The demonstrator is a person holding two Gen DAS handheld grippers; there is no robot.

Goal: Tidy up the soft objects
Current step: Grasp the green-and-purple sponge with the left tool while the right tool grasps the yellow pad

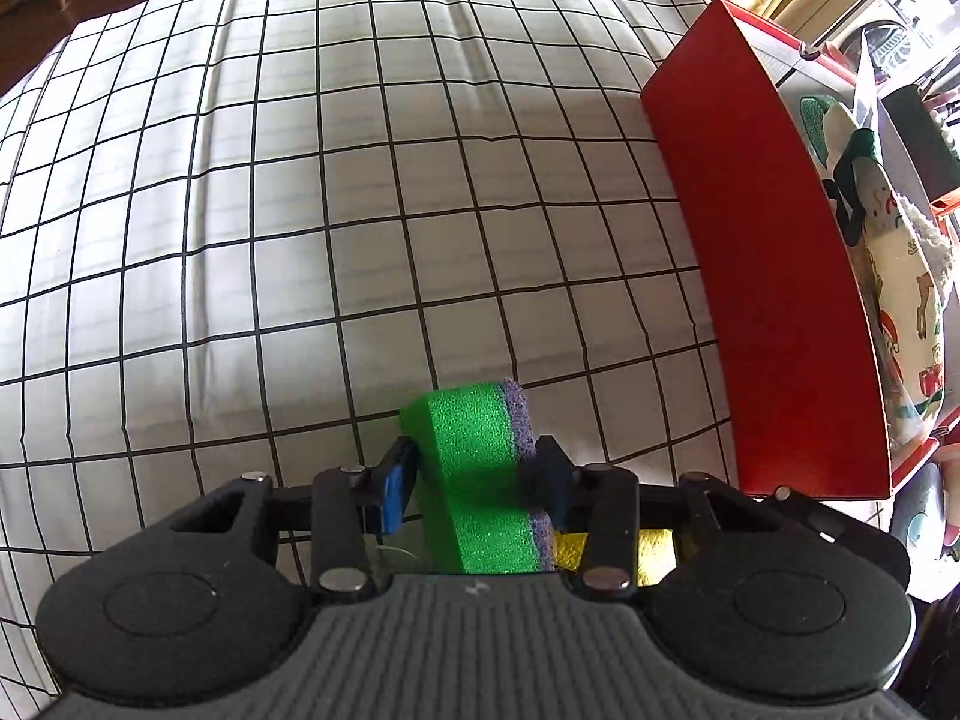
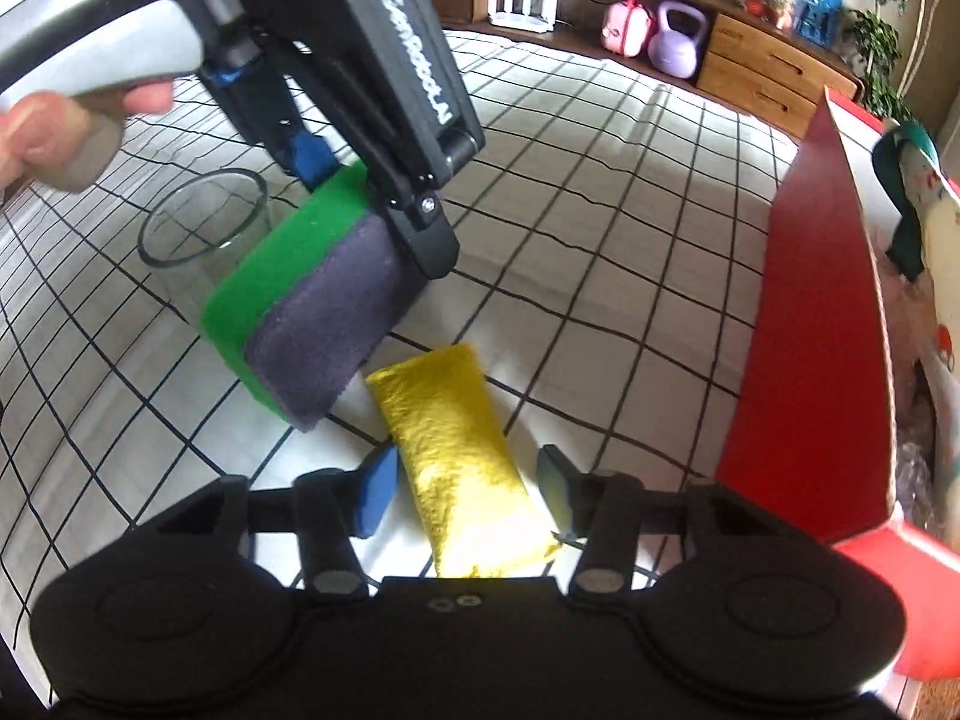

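My left gripper (image 1: 474, 480) is clamped on the green sponge (image 1: 474, 468), its blue pads pressing the sponge's two broad sides, one foam and one scouring, so that the block dents at the waist; in the right wrist view the sponge hangs tilted above the checked cloth (image 2: 600, 252). My right gripper (image 2: 468, 480) stands with its jaws apart around the yellow sponge (image 2: 462, 450), which lies flat on the cloth between the pads, neither pad pressing it. The green sponge is a coarse-pored rectangular foam with a grey-purple fibrous scouring layer, the yellow one an oblong, nubbly pad, and a stiff red box (image 2: 810, 372) stands just to their right.
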